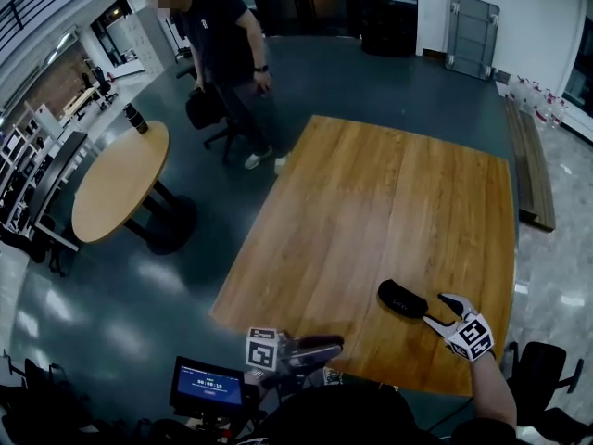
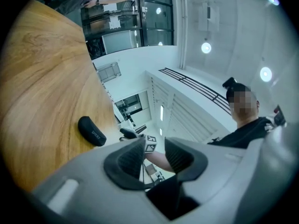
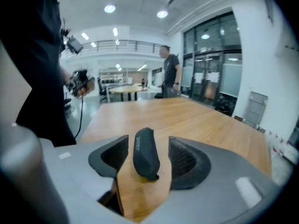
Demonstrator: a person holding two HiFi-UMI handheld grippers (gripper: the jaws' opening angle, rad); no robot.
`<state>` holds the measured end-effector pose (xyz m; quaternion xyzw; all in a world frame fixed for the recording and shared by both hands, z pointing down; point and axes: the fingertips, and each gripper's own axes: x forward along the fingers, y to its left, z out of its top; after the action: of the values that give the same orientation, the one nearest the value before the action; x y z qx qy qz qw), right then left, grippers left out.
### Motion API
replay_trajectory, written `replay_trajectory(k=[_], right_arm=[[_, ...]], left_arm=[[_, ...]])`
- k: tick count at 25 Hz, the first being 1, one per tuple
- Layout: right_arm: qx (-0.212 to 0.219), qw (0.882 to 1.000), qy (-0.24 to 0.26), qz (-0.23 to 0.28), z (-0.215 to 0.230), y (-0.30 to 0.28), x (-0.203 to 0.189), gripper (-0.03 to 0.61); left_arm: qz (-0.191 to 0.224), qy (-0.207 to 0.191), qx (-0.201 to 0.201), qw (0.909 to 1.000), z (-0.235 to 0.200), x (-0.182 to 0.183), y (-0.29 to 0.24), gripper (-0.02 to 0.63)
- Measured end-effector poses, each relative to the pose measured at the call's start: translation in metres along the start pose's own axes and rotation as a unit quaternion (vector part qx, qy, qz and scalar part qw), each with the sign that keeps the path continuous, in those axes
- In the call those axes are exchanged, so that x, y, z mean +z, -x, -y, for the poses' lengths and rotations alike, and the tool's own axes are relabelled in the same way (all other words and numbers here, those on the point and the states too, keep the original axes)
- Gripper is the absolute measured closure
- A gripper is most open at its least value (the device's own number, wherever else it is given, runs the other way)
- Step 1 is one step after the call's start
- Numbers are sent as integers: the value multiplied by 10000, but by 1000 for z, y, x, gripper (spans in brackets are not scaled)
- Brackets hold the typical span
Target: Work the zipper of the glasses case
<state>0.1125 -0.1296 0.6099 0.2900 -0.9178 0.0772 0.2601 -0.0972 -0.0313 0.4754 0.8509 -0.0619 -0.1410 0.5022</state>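
Note:
The black glasses case [image 1: 402, 298] lies on the wooden table [image 1: 371, 221] near its front right corner. My right gripper [image 1: 437, 310] is right beside it, open. In the right gripper view the case [image 3: 145, 153] stands lengthwise between the two jaws with a gap on each side, and the pads [image 3: 181, 158] do not touch it. My left gripper [image 1: 329, 345] hovers at the table's front edge, left of the case and apart from it. Its jaws stand a little apart with nothing between them [image 2: 154, 155]; the case [image 2: 91, 130] shows well beyond them.
A person [image 1: 222, 44] stands beyond the table's far left corner beside an office chair. A round table [image 1: 120, 179] is on the left. A small screen [image 1: 208, 385] sits at the bottom left. A bench [image 1: 530, 160] runs along the right.

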Motion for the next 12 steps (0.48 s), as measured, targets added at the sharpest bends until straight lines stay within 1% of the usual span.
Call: replay_trajectory(k=[1,2,3,4,5,6,8,10,12], right_arm=[[-247,9985,-328,358,0,8,14,340],[-486,9942,-648,711,-2,16,28,380],[-711,9872,-959,1058,-4,24,41,440],[-902,9782,-1251,1394,-6,32,52,514],[-1037,9685,-1497,1696,-8,37,62,573],[-1121,9603,-1666,1936,-12,39,72,574],[-1217,9506,-1778,2237,-26,38,95,574],[-1280,9445,-1849,2397,-49,43,114,574],[-1319,9387,-1972,2503,-73,56,125,574]], left_arm=[[-39,-75,21,10000,1,0,2,489],[-86,-151,37,9998,1,0,3,510],[-137,-226,44,9996,2,-1,2,518],[-187,-309,49,9993,1,-1,0,524],[-233,-416,64,9988,-1,-1,-2,541],[-272,-557,98,9980,-4,1,-5,561],[-334,-893,193,9953,-7,7,-11,612],[-365,-1153,287,9922,0,7,-17,612],[-352,-1502,513,9867,8,0,-26,612]])
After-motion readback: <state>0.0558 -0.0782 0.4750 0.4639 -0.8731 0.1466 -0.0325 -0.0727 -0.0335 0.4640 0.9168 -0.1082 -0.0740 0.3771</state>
